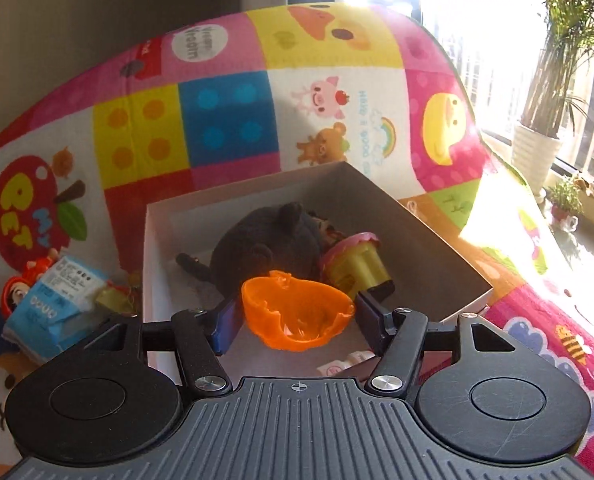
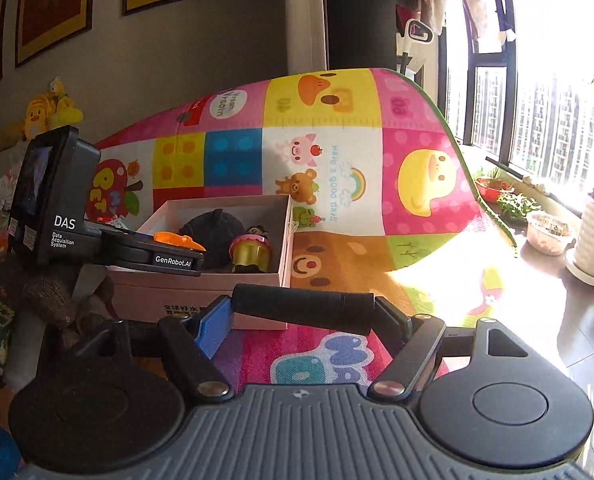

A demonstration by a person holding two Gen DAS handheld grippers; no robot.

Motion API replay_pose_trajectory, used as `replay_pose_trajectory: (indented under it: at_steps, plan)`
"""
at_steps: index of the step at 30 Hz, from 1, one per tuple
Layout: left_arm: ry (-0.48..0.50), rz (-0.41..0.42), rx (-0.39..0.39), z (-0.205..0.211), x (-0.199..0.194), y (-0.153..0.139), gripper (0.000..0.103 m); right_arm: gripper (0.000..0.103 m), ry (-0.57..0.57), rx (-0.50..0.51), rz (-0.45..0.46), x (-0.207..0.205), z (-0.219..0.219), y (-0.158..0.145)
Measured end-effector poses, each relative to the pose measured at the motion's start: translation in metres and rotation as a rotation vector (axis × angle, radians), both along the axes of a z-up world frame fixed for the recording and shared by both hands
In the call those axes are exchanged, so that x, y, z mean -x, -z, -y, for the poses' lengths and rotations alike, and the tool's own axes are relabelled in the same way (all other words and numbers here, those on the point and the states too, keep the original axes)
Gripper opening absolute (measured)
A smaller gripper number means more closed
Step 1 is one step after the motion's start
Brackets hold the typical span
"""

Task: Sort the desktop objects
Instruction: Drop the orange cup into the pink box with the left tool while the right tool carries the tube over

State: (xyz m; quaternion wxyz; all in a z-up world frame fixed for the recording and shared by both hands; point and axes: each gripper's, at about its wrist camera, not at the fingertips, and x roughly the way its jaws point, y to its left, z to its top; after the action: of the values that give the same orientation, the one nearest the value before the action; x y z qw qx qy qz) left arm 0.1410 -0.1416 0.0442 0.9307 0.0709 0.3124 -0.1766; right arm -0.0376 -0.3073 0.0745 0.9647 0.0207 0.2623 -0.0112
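The left gripper [image 1: 297, 312] held an orange plastic shell [image 1: 297, 312] between its blue-padded fingers [image 1: 227, 326], the jaws clamped on its two sides, and hung over the near part of a white cardboard box [image 1: 153, 248] that sat on a bright patchwork play mat [image 1: 225, 120]. Inside the box lay a dark plush toy [image 1: 265, 240] toward the middle, and just to its right a small yellow cup-shaped toy with a pink rim [image 1: 355, 260] lay tipped on its side, touching the plush. A small white object with pink markings [image 1: 347, 362] showed on the box floor below the shell, partly hidden by the gripper. Outside the box, near its left wall, a blue and white carton [image 1: 53, 300] lay on the mat beside a red figurine [image 1: 21, 284]. From the right wrist view, the same box [image 2: 201, 292] stood open on the mat with the plush [image 2: 213, 228] and the yellow cup toy [image 2: 251, 254] in it, and the left gripper's body [image 2: 153, 254] reached over its left edge with the orange shell [image 2: 179, 240] at its tip. The right gripper [image 2: 303, 312] was clamped on a black cylinder [image 2: 303, 308] held crosswise between its fingers, in front of the box's near wall and above the mat.
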Motion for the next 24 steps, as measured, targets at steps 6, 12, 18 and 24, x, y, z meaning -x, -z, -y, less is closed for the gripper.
replay_pose_trajectory:
  at_steps: [6, 12, 18, 24]
  plan:
    - [-0.024, 0.121, 0.137, -0.047, 0.057, -0.016, 0.096, 0.076, -0.013, 0.008, -0.022, -0.013, -0.007, 0.005]
    - [-0.150, 0.142, 0.124, -0.107, 0.103, -0.004, 0.099, 0.076, -0.112, 0.057, -0.019, -0.066, -0.048, -0.009]
    - [-0.264, 0.066, 0.157, -0.156, 0.116, 0.017, 0.100, 0.076, -0.130, 0.056, -0.170, -0.136, -0.080, 0.008]
    - [-0.381, 0.057, 0.222, -0.186, 0.117, 0.028, 0.101, 0.076, -0.131, 0.023, -0.273, -0.155, -0.089, 0.010]
